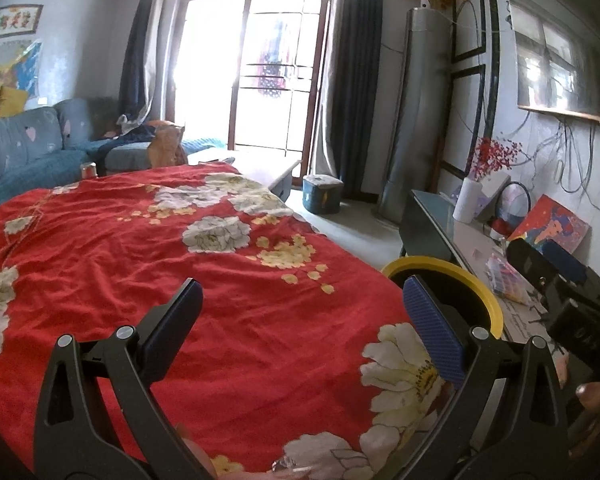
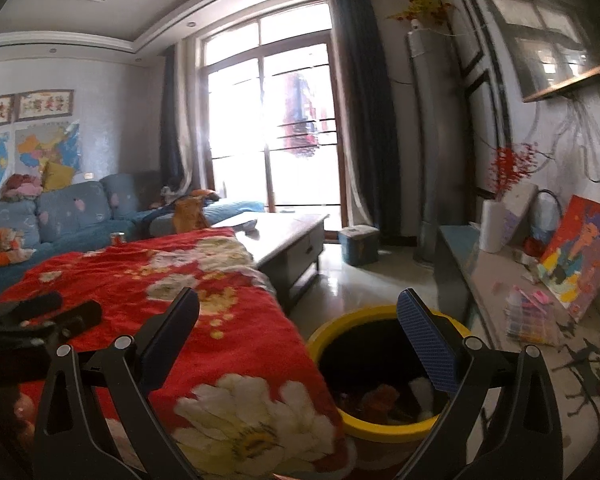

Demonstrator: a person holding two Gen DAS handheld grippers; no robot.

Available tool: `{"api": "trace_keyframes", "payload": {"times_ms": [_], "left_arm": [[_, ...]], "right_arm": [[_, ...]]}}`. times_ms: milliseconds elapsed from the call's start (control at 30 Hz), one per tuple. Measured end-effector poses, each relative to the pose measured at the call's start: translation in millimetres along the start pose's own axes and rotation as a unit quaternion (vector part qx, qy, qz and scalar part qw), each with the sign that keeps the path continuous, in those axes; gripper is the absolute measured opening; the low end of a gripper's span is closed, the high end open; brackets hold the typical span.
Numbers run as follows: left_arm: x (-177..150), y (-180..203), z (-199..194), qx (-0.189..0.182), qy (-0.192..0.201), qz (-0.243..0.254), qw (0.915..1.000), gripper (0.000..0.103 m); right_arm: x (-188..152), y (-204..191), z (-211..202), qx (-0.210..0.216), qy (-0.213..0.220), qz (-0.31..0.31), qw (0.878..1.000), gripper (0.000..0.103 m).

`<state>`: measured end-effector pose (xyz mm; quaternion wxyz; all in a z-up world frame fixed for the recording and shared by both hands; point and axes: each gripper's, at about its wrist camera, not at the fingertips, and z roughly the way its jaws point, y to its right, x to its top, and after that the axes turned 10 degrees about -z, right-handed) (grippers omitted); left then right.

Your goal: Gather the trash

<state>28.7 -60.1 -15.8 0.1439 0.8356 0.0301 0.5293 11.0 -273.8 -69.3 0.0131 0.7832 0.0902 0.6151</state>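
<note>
1. Leftward, the left gripper [image 1: 302, 298] hangs over the red cloth [image 1: 140, 248], jaws spread wide, holding nothing; the yellow bin [image 1: 476, 284] stands just beside the cloth's right edge.
2. Right view: the right gripper [image 2: 298, 312] is spread and empty above the bin [image 2: 380, 424], where scraps [image 2: 384, 398] lie.

We have two fisheye views, each looking forward along its tongs toward the bright balcony door [image 1: 260, 72]. Our left view sits low and close over the red floral cloth [image 1: 160, 260]. Our right view hangs above the yellow-rimmed bin [image 2: 380, 430]. Both share cloth, bin and sofa [image 2: 72, 208].
</note>
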Motion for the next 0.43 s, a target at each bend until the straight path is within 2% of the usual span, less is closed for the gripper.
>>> {"api": "trace_keyframes", "payload": {"times_ms": [67,167,267,333,367,400,433], "left_arm": [[6,-12,-1,0.011,-0.001,-0.004,0.9999,0.092],[20,-52,-9,0.05,0.003,-0.016,0.9986,0.092],[36,-129,-25,0.133,0.004,-0.06,0.9893,0.092],[44,-201,-41,0.218,0.002,-0.107,0.9701,0.092],[46,-248,-52,0.271,0.005,-0.133,0.9533,0.092],[46,-278,-60,0.309,0.005,-0.152,0.9387,0.092],[44,-312,-70,0.345,0.001,-0.177,0.9217,0.092]], "right_arm": [[13,-10,8,0.031,-0.012,0.005,0.999,0.096],[38,-42,25,0.092,-0.026,0.016,0.995,0.096],[68,-102,50,0.163,-0.038,0.011,0.986,0.096],[82,-154,73,0.22,-0.078,0.007,0.972,0.096],[88,-192,89,0.256,-0.111,0.006,0.96,0.096],[90,-230,105,0.292,-0.148,0.011,0.945,0.096],[91,-258,114,0.309,-0.173,0.012,0.935,0.096]]}}
